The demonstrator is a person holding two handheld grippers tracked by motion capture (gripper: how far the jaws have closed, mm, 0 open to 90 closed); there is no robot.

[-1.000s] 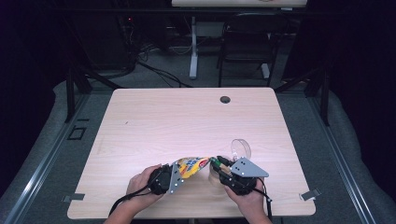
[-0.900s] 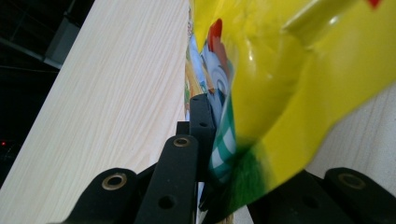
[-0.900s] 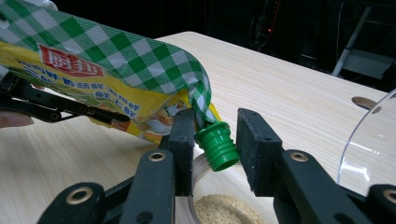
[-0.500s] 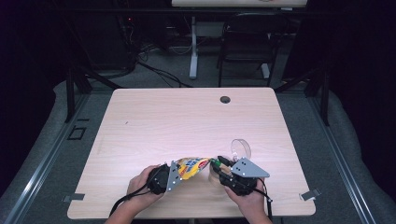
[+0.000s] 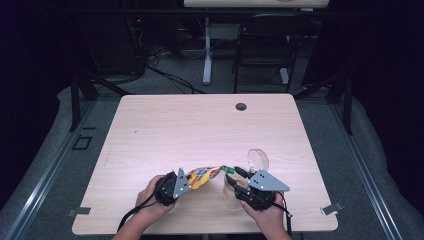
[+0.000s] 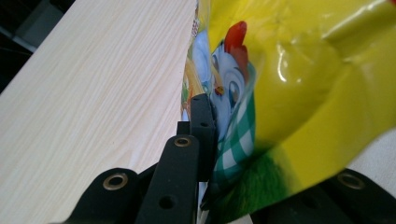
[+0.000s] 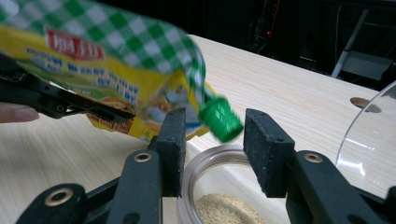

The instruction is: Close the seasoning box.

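Right gripper view: green cap (image 7: pixel 220 122) between parted tongs (image 7: pixel 212 144)

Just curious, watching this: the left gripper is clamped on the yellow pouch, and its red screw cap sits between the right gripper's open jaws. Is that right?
Not quite: the screw cap is green, not red, as the right gripper view shows. Otherwise yes: the left gripper clamps the yellow pouch, and the cap sits between the right gripper's open jaws.

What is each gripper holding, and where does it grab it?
The left gripper pinches the yellow pouch at its bottom end. The right gripper holds nothing; its just-opening jaws flank the green cap.
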